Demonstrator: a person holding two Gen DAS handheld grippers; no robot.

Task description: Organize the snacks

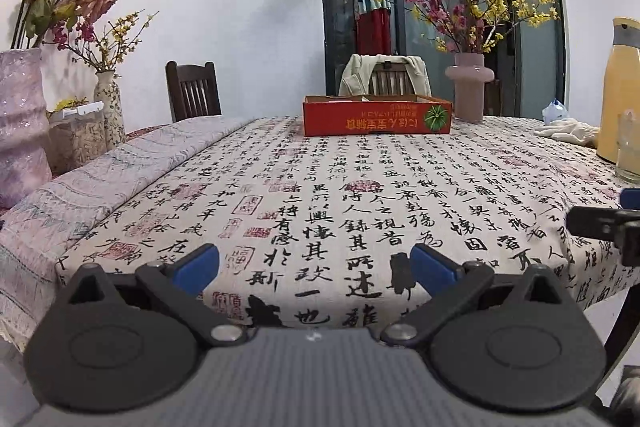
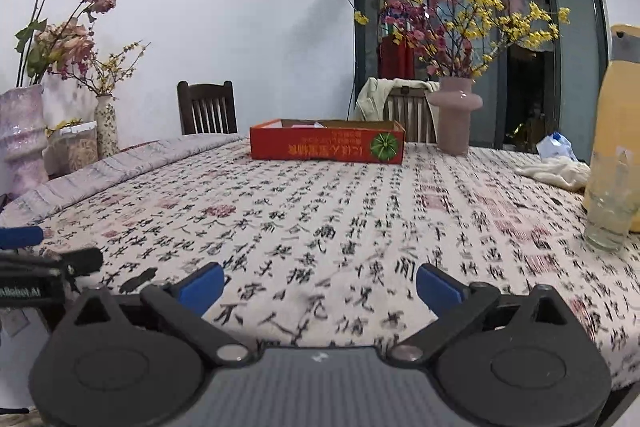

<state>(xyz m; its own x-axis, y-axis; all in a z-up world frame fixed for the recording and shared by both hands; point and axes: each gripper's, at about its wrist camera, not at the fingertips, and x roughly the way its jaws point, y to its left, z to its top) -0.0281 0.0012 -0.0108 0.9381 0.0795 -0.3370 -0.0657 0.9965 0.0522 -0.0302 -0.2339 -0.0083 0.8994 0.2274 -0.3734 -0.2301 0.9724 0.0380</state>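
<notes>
A shallow red cardboard box (image 1: 377,117) stands at the far side of the table on the calligraphy-print cloth (image 1: 320,195); it also shows in the right wrist view (image 2: 327,146), with pale items barely visible inside. My left gripper (image 1: 314,265) is open and empty, low over the near table edge, far from the box. My right gripper (image 2: 320,287) is open and empty, also at the near edge. Each gripper shows at the side of the other's view: the right gripper (image 1: 608,223), the left gripper (image 2: 36,259).
A pink vase (image 1: 469,87) with yellow and red blossoms stands right of the box. A yellow jug (image 1: 618,95), a drinking glass (image 2: 610,203) and a white cloth (image 2: 554,171) are at the right. Vases (image 1: 20,123) and a folded cloth (image 1: 100,179) are at the left. Chairs (image 1: 194,91) stand behind.
</notes>
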